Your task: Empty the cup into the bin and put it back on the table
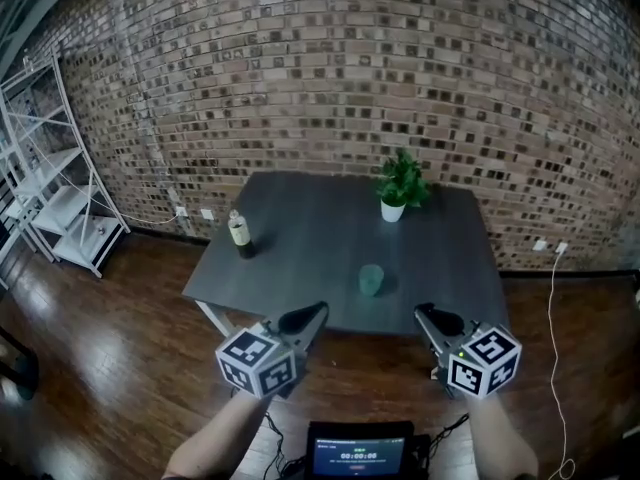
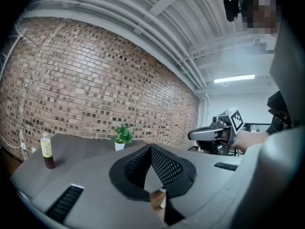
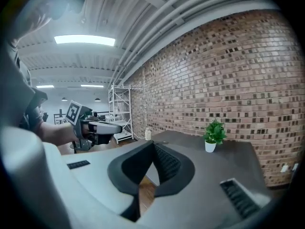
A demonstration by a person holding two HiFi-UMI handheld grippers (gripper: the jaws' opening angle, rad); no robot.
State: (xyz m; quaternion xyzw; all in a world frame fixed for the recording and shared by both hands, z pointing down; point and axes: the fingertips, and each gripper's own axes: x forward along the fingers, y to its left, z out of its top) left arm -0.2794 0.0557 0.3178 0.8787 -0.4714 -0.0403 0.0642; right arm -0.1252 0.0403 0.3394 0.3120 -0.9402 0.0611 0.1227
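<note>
Cup [image 1: 371, 280] stands upright near the middle of the table's near edge, a little in from it, untouched. By my reading the task has hardly begun: nothing has been lifted, nothing tipped out, and no bin shows in any view, so picking up, emptying and setting back down all remain. Whether the cup holds anything cannot be told from here.

Counted from largest down:

- One brick wall fills the background.
- One dark table [image 1: 300, 218] stands in front of it.
- One white shelf rack [image 1: 60, 178] stands well off the table's left edge.
- Two grippers hang short of the near edge, both apart from the cup. The left gripper [image 1: 320, 312] is off toward the near left corner, and the right gripper [image 1: 420, 313] is to the cup's right. Each has its jaws closed tip to tip with nothing between them.
- One small screen [image 1: 358, 454] sits low down by the person's forearms.
- One potted plant [image 1: 401, 186] stands toward the far right corner.
- One bottle [image 1: 239, 234] stands by the left edge.
- One cup, the smallest thing on the table.
</note>
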